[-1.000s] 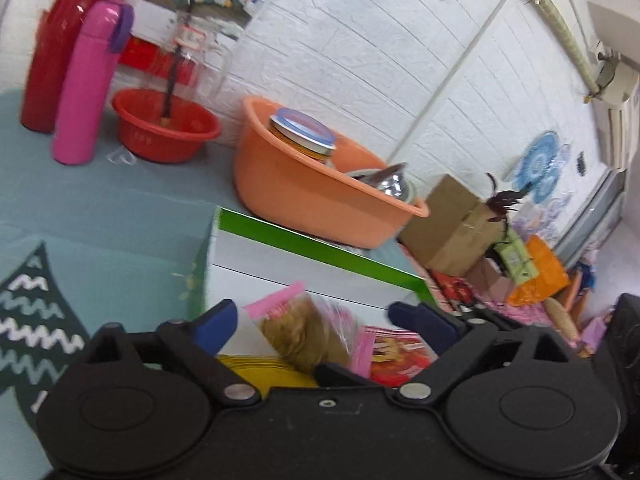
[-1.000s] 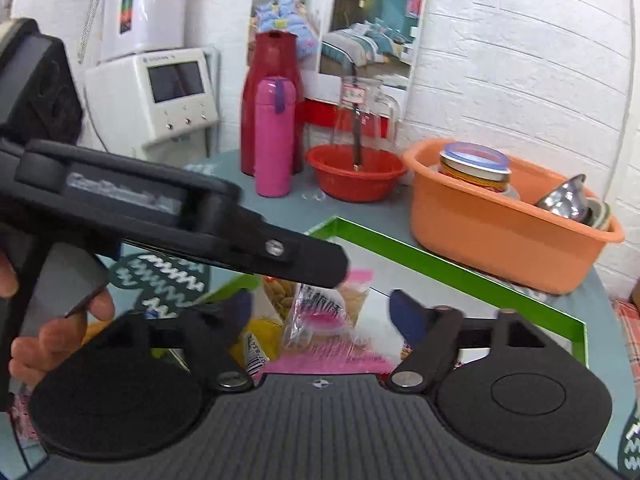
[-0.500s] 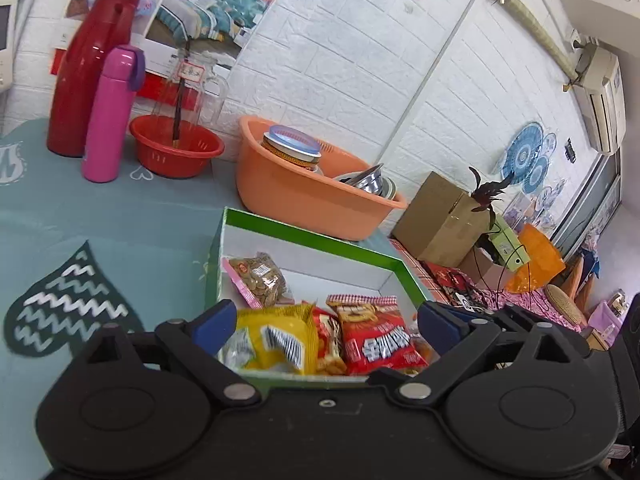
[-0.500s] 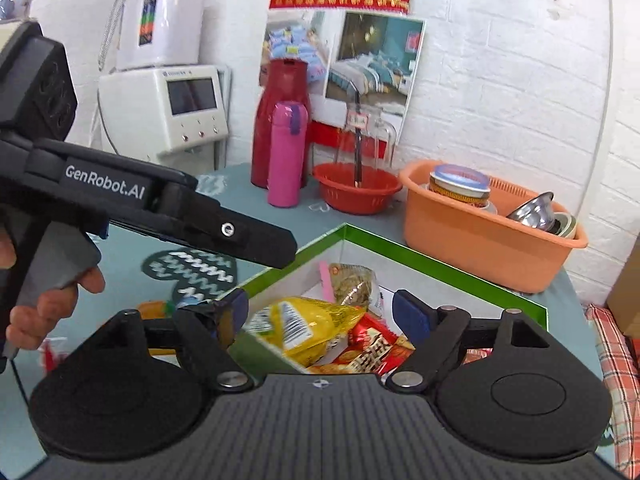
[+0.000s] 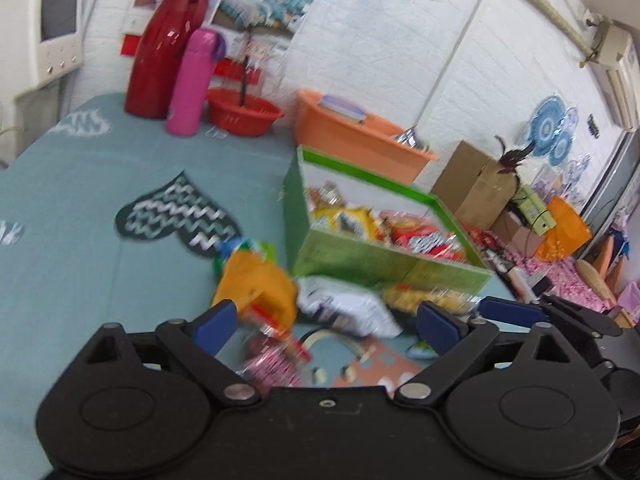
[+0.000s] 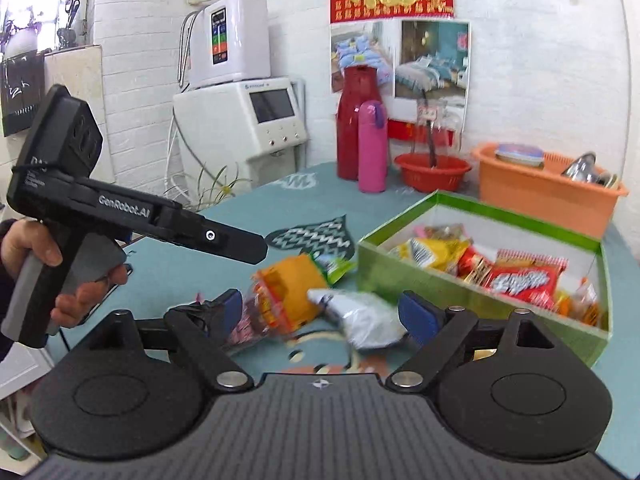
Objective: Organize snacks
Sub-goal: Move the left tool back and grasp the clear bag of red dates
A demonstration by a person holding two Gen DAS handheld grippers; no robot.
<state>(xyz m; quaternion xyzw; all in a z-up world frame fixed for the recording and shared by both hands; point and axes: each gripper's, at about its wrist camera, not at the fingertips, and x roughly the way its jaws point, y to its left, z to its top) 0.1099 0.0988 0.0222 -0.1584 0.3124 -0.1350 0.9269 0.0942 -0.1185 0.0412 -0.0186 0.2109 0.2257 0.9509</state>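
A green box (image 6: 452, 280) (image 5: 360, 256) with a white inside holds several snack packets, among them a yellow one (image 6: 428, 250) and a red one (image 6: 520, 280). Loose on the teal tablecloth in front of it lie an orange packet (image 6: 296, 280) (image 5: 260, 284), a silver-white packet (image 6: 356, 316) (image 5: 344, 304) and a pink one (image 5: 272, 364). My left gripper (image 5: 324, 326) hovers open above these loose packets, holding nothing. My right gripper (image 6: 320, 312) is open too, above the same pile. A hand (image 6: 28, 248) holds the left gripper's handle in the right wrist view.
An orange basin (image 6: 544, 196) with a tin and metal bowls stands behind the box. A red bowl (image 6: 432, 172), pink flask (image 6: 372, 148) and red thermos (image 6: 354, 120) line the back wall. A white appliance (image 6: 244, 120) stands left. Cardboard boxes (image 5: 472, 184) sit beyond the table's right edge.
Both grippers have drawn back and up from over the box; a second ago they were close above its contents. The loose packets in front of the box have come into view.
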